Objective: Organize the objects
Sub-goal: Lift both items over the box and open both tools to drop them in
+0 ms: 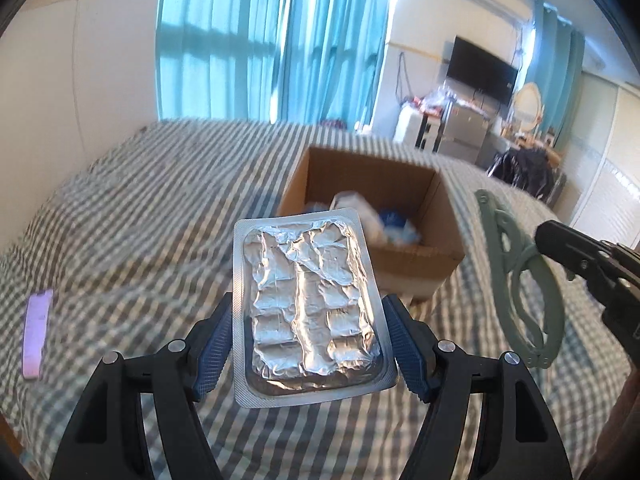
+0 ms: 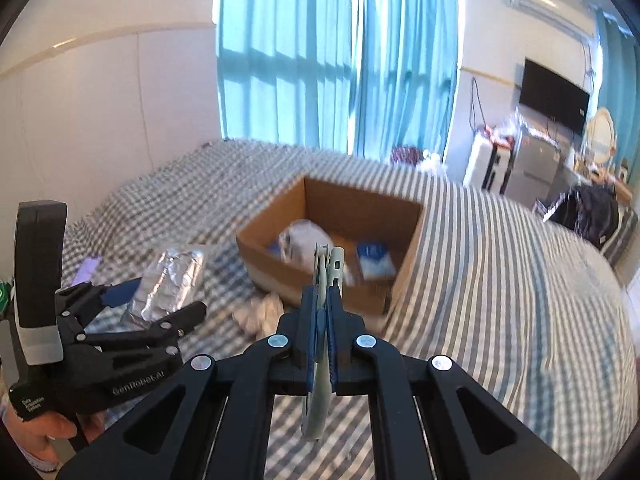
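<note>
Gripping a foil blister pack (image 1: 310, 304) by its edges, the left gripper (image 1: 308, 344) hovers above the striped bed (image 1: 140, 208). Pinched narrow, the right gripper (image 2: 323, 312) clamps one green folding hanger (image 2: 326, 276). One cardboard box (image 2: 404, 256) ahead holds two blue packets and a white bottle. One purple strip (image 1: 37, 332) lies leftward; crumpled tissue (image 2: 260, 312) sits beside the box.

A: What is the left gripper (image 1: 310, 334) carrying?
B: A silver foil blister pack (image 1: 308, 300), clamped by its long edges between the blue-padded jaws, foil side up.
A: And beyond it?
B: An open cardboard box (image 1: 372, 216) on the striped bed (image 1: 152, 208). At right, the right gripper (image 1: 560, 246) grips a green folding hanger (image 1: 520, 280). A purple item (image 1: 37, 332) lies far left.
</note>
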Motion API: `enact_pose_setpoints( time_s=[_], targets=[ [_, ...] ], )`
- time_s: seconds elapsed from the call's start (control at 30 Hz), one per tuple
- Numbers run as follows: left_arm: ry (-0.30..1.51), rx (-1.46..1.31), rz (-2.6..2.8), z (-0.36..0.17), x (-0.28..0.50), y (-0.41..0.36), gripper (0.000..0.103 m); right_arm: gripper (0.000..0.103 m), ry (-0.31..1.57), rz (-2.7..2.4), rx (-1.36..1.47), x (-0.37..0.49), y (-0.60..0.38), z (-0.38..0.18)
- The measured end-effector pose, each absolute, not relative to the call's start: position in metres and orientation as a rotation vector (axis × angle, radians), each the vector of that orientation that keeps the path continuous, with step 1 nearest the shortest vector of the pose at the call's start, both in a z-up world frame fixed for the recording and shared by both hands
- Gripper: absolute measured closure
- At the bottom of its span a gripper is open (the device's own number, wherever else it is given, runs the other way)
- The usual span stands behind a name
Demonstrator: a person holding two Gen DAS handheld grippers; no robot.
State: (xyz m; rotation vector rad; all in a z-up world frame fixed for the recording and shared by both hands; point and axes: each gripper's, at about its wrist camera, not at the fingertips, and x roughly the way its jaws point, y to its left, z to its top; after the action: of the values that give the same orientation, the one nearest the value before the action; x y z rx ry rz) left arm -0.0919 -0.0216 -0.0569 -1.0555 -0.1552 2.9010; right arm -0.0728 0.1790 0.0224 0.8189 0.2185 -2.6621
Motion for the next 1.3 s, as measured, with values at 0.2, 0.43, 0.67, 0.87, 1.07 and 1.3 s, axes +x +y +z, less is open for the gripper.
enact_pose_setpoints(
  time_s=[0.2,0.43,0.67,0.87,1.07,1.3],
  targets=[
    [-0.137,-0.943,2.939,-0.023,-0.125,-0.017,0.030,0.098,0.225,-2.667,0.735,-0.101,0.170,0.050],
    [-0.118,-0.867,2.978,-0.009,-0.174,-0.015,0.030,0.098,0.247,-2.690,0.690,-0.151,0.161,0.065],
    [-0.037,-0.881,2.974,-0.022,-0.226,-0.002,0.030,0.099,0.254,-2.698,0.714,-0.208,0.154,0.055],
    [0.005,-0.888,2.951,-0.044,-0.261,0.011,0.030,0.099,0.257,-2.695,0.775,-0.251,0.154,0.027],
    [0.042,-0.931,2.925,-0.068,-0.287,0.020,0.030,0.099,0.239,-2.681,0.856,-0.288,0.160,-0.008],
    [0.060,-0.996,2.889,-0.096,-0.301,0.024,0.030,0.099,0.198,-2.668,0.902,-0.305,0.170,-0.035]
  ],
)
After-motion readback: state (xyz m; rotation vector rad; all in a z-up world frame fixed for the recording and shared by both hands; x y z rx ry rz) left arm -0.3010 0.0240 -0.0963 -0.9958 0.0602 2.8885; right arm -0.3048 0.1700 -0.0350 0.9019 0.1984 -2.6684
